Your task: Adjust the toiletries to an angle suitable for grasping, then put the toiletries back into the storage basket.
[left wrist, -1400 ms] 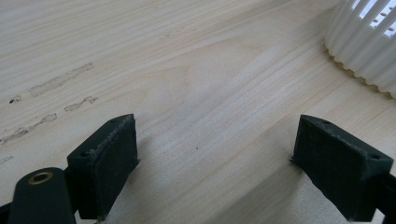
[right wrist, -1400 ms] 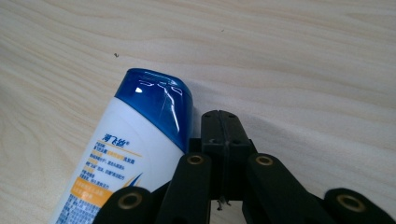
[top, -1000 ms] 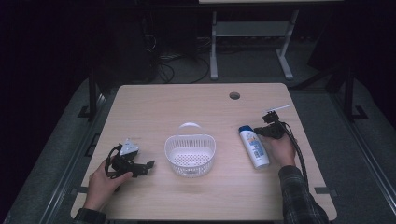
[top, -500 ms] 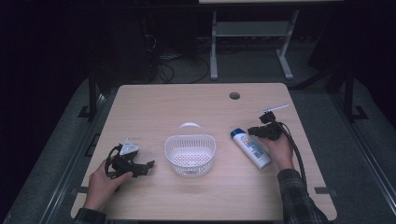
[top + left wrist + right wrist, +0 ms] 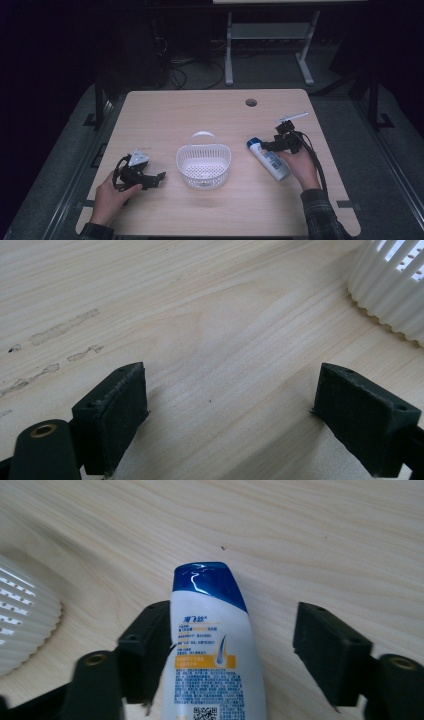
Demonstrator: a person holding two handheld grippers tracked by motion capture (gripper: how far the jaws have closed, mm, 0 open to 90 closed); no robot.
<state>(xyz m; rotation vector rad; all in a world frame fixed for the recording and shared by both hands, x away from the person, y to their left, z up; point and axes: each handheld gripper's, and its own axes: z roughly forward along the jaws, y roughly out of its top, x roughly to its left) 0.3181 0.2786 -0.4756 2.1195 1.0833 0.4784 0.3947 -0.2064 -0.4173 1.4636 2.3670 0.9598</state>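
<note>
A white shampoo bottle (image 5: 270,162) with a blue cap lies flat on the wooden table (image 5: 200,110), right of a white slatted basket (image 5: 180,156). My right gripper (image 5: 269,146) hovers over the bottle's cap end. Its jaws have just been opening, and the bottle (image 5: 210,645) lies between them: the left jaw is against its side, the right jaw stands well clear. My left gripper (image 5: 154,181) rests low on the table left of the basket. Its jaws (image 5: 232,410) stand wide apart over bare wood, with the basket's wall (image 5: 395,295) at the upper right.
The basket holds nothing. A round cable hole (image 5: 251,102) sits near the table's far edge. Behind the table stand a metal frame (image 5: 265,35) and cables on a dark floor.
The right gripper's jaws have spread apart and the hand has lifted a little. The bottle has swung so its cap points toward the basket. The left hand has stayed put.
</note>
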